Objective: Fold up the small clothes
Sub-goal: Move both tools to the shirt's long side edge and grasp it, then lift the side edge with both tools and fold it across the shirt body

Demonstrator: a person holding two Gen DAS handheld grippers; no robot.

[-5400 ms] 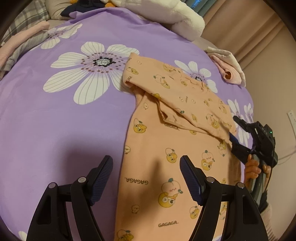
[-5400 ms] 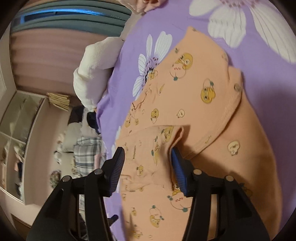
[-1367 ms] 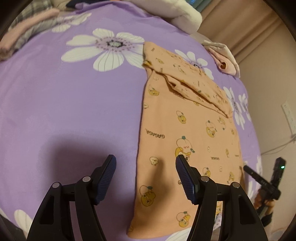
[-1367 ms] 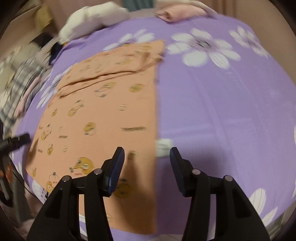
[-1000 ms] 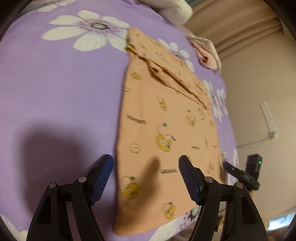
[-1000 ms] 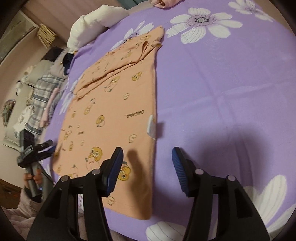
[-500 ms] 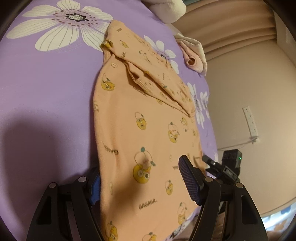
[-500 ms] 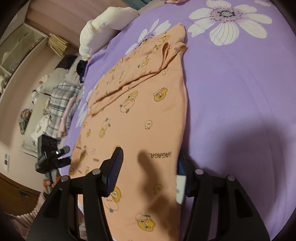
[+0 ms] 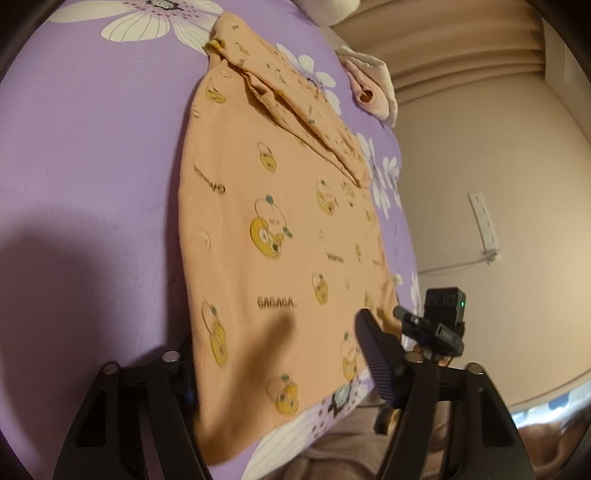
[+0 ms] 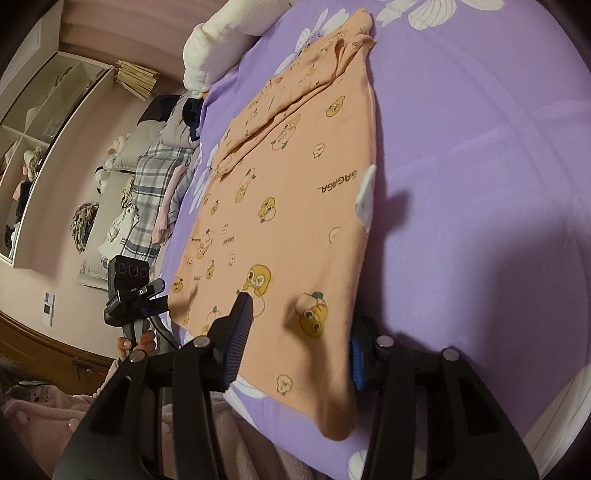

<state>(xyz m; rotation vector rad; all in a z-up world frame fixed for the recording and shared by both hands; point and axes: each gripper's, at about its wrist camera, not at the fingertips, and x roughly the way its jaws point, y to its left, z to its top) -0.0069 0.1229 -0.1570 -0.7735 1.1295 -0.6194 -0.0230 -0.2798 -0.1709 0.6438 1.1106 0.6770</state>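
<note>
Broad purple bed (image 10: 480, 155) lies bare along the orange shirt's (image 9: 280, 229) long edges. At the far edge, a white pillow (image 10: 229, 33) and what looks like rolled pink cloth (image 9: 369, 92) block passage.

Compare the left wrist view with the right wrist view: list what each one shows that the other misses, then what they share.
Only the left wrist view shows the folded pink cloth at the far edge of the bed, the wall outlet and the right claw seen from outside.

Only the right wrist view shows the white care label on the shirt's side edge, the plaid clothes pile, the shelves and the left claw seen from outside.

Both show the orange shirt on the purple flowered sheet, each claw open astride a bottom corner.
</note>
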